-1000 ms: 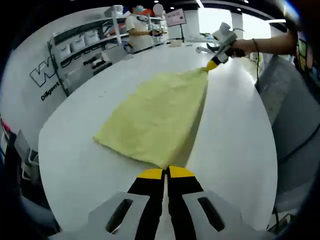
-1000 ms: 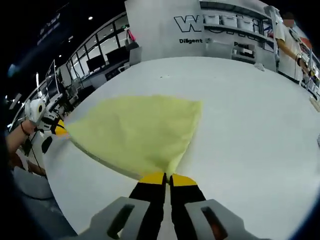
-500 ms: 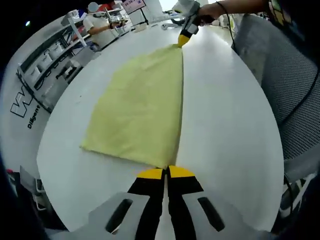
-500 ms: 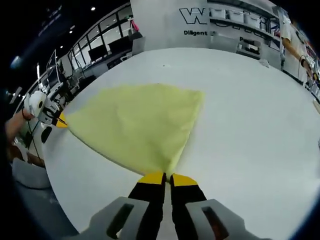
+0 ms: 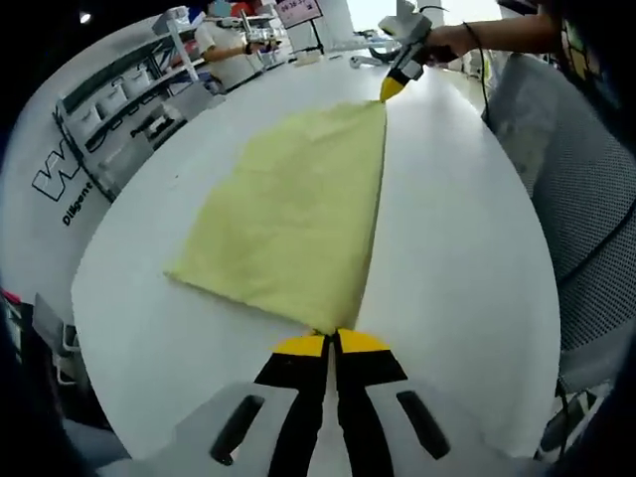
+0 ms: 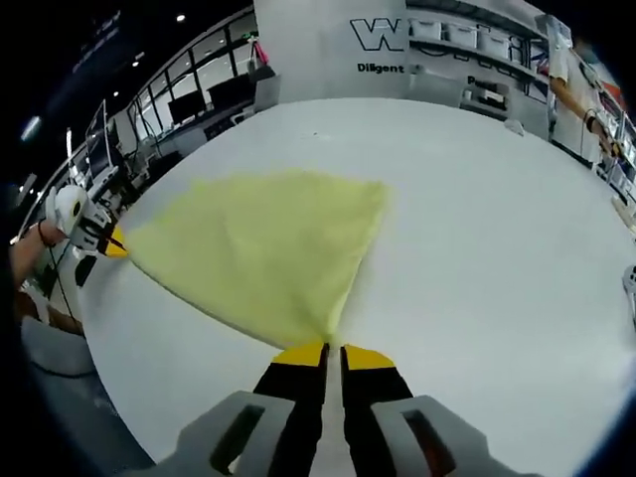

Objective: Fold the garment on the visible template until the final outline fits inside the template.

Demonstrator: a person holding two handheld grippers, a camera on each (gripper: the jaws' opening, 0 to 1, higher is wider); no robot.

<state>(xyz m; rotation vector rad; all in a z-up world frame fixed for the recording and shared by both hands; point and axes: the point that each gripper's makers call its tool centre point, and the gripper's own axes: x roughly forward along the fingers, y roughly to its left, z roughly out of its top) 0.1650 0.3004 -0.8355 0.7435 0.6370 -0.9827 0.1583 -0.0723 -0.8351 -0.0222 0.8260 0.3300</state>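
Observation:
A pale yellow garment [image 5: 298, 219] lies spread flat on the white table [image 5: 457, 258]. My left gripper [image 5: 330, 341] is shut on its near corner, at the bottom of the left gripper view. At the far end of the same edge my right gripper [image 5: 390, 87] pinches the other corner, held by a person's hand. In the right gripper view the garment [image 6: 263, 248] fans out ahead of my right gripper [image 6: 332, 350], which is shut on a corner. My left gripper [image 6: 111, 243] shows at the far left there, on the opposite corner. I see no template outline on the table.
Shelves [image 5: 139, 94] with bins and a person [image 5: 227, 50] stand past the table's far side. A grey mesh chair back [image 5: 566, 169] is close on the right. A wall with lettering [image 6: 397, 40] lies beyond the table [image 6: 497, 248].
Both views have shifted slightly with the hands. The garment's stretched edge between the two grippers stays taut, and both grippers keep their hold on the corners.

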